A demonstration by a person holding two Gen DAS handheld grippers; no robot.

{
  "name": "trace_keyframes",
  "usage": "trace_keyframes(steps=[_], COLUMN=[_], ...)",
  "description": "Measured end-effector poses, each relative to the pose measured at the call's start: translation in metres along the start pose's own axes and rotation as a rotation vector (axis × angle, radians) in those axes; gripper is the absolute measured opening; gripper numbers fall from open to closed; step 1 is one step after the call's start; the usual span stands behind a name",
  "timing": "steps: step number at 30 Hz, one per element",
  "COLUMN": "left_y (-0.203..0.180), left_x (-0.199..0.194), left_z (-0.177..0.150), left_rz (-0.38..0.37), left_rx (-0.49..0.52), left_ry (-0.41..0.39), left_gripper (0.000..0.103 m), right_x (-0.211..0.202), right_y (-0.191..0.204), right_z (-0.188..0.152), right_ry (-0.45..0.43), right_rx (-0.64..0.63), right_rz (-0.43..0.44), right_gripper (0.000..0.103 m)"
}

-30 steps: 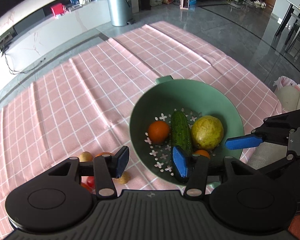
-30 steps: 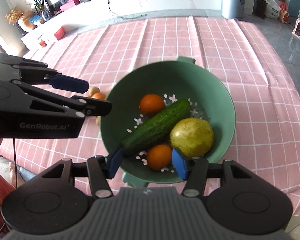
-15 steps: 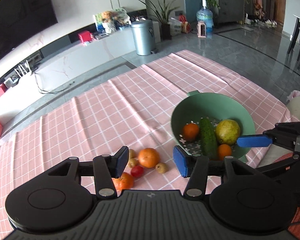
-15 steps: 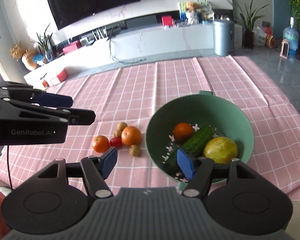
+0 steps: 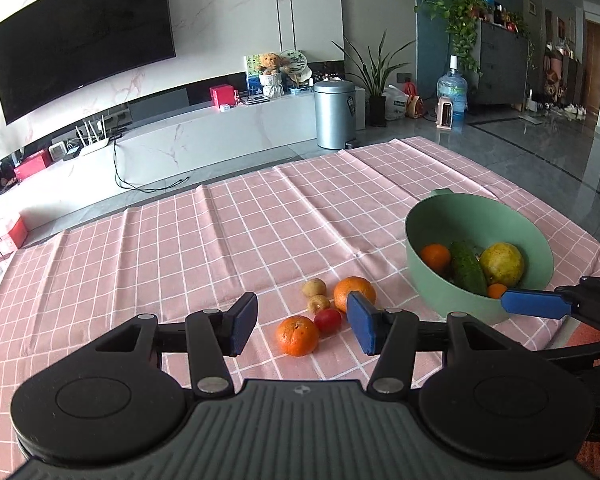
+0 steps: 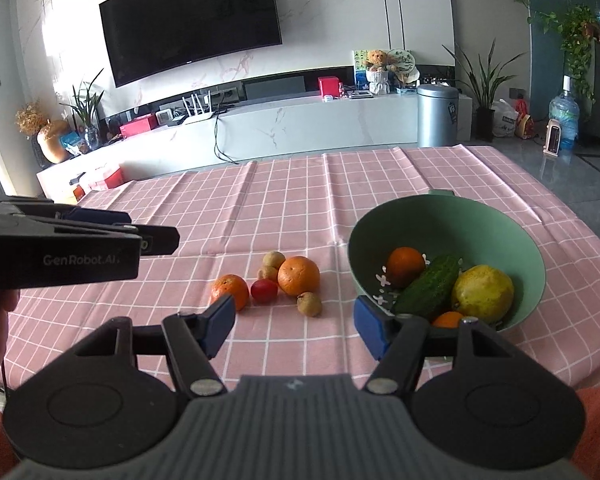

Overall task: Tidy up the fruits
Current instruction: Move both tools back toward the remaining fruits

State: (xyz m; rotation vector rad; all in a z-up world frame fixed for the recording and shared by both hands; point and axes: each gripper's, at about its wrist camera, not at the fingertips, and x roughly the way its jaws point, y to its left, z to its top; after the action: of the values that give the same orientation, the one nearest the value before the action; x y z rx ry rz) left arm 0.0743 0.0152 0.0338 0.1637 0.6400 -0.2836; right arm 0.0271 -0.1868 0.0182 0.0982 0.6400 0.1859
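Note:
A green bowl point(image 5: 428, 280) point(image 6: 452, 212) stands on the pink checked tablecloth and holds an orange point(image 6: 405, 265), a cucumber point(image 6: 430, 290), a yellow-green pear point(image 6: 483, 293) and a small orange point(image 6: 448, 319). Left of the bowl lie a large orange point(image 6: 299, 275), a smaller orange point(image 6: 230, 290), a red tomato point(image 6: 264, 290) and three small brown fruits point(image 6: 309, 304). My left gripper point(image 5: 298, 324) is open and empty, held above the loose fruits. My right gripper point(image 6: 296, 322) is open and empty, near the table's front edge.
The tablecloth point(image 5: 220, 240) has creases across it. Beyond the table stand a white TV bench point(image 6: 300, 124), a metal bin point(image 6: 437, 115) and plants. The table's right edge drops off just past the bowl.
Both grippers have pulled back and up from the bowl and tilted level. The loose fruits left of the bowl have come into view. Both stayed open.

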Motion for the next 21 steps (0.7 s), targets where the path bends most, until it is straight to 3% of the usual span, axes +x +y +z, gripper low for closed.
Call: trace_keyframes(steps=[11,21], left_y=[0.025,0.043], left_x=[0.029,0.055], left_z=[-0.027,-0.036], left_rz=[-0.031,-0.062], left_rx=[-0.098,-0.217], left_ry=[0.048,0.111], left_gripper=[0.061,0.06], right_x=[0.033,0.073], right_y=[0.015,0.025], right_z=[-0.01,-0.005], right_ry=[0.007,0.033], right_rx=[-0.072,-0.126], right_rz=[-0.021,0.001], right_gripper=[0.062,0.046])
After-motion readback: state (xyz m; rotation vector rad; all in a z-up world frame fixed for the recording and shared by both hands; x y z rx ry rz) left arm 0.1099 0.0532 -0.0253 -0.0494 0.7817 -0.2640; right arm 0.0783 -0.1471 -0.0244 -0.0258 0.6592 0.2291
